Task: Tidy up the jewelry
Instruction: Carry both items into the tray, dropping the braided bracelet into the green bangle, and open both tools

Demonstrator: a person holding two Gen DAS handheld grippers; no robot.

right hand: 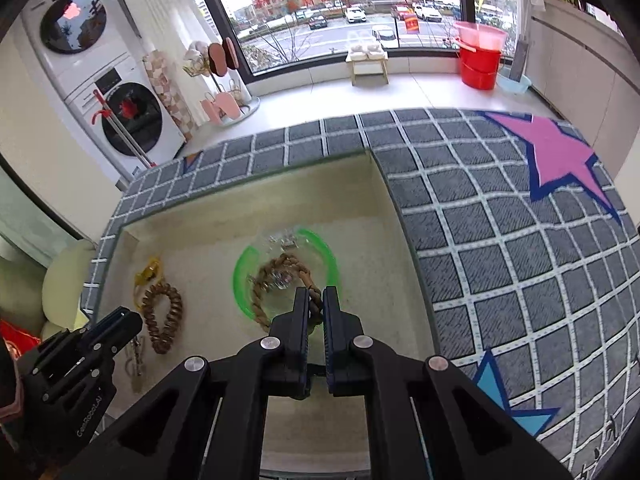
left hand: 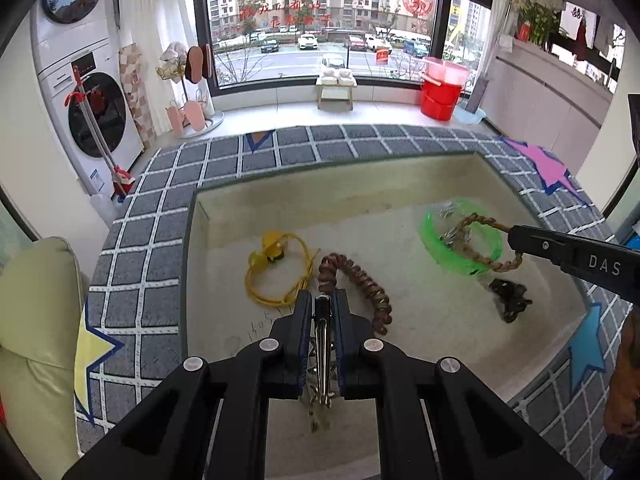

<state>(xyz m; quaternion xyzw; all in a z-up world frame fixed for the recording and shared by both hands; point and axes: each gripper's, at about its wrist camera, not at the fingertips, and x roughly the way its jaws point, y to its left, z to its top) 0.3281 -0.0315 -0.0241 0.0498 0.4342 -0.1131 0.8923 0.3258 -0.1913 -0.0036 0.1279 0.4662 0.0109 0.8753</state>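
Note:
My left gripper [left hand: 322,300] is shut on a silver metal hair clip [left hand: 322,344], held above the beige tray floor. My right gripper [right hand: 316,298] is shut on a tan braided rope bracelet [right hand: 276,268], holding it over a clear green-rimmed bowl [right hand: 245,264]. The bowl [left hand: 430,236] holds small silvery pieces [left hand: 454,236]. The right gripper [left hand: 516,240] also shows in the left wrist view with the bracelet [left hand: 476,220]. On the tray lie a brown coiled hair tie [left hand: 368,280], a yellow cord with a charm [left hand: 272,256] and a dark piece [left hand: 510,296].
The beige tray [left hand: 360,200] is sunk into a grey checked mat [left hand: 160,216] with coloured stars. Beyond stand a washer and dryer stack [left hand: 80,80], a small stool [left hand: 336,88] and red buckets [left hand: 440,92] by the window.

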